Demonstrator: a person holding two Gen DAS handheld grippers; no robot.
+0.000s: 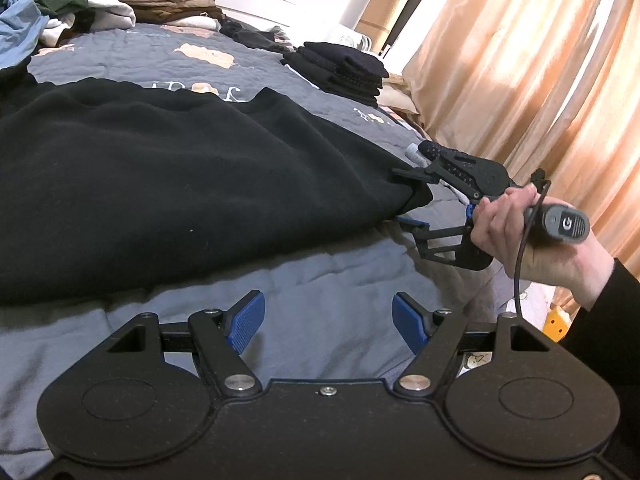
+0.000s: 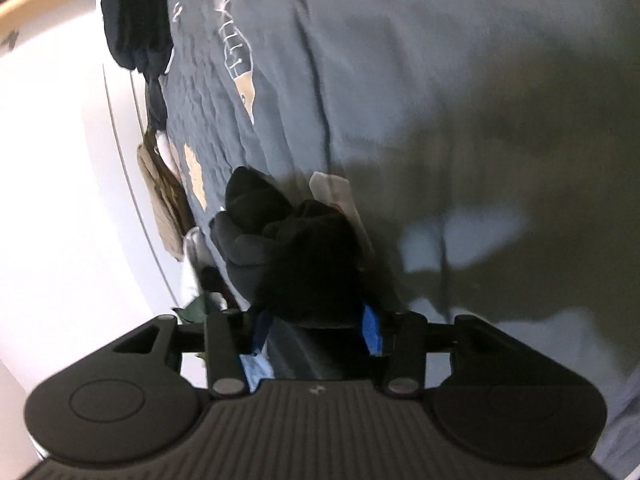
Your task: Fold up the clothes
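A black sweater (image 1: 180,184) lies spread across the grey-blue quilt (image 1: 320,276) of the bed. A person's hand (image 1: 516,240) holds my right gripper (image 1: 402,197) at the sweater's right corner. Its jaws stand apart, one finger above the corner and the blue pad (image 1: 412,223) below it, and they do not pinch the cloth. In the right wrist view the bunched black cloth (image 2: 304,248) sits between the right gripper's (image 2: 316,332) pads, and the picture is rolled on its side. My left gripper (image 1: 328,320) hovers open over bare quilt near the front, with nothing between its fingers.
A stack of folded dark clothes (image 1: 340,68) sits at the bed's far right. Unfolded clothes (image 1: 60,4) and tan folded ones (image 1: 168,0) are piled by the white headboard. Peach curtains (image 1: 520,60) hang along the bed's right side.
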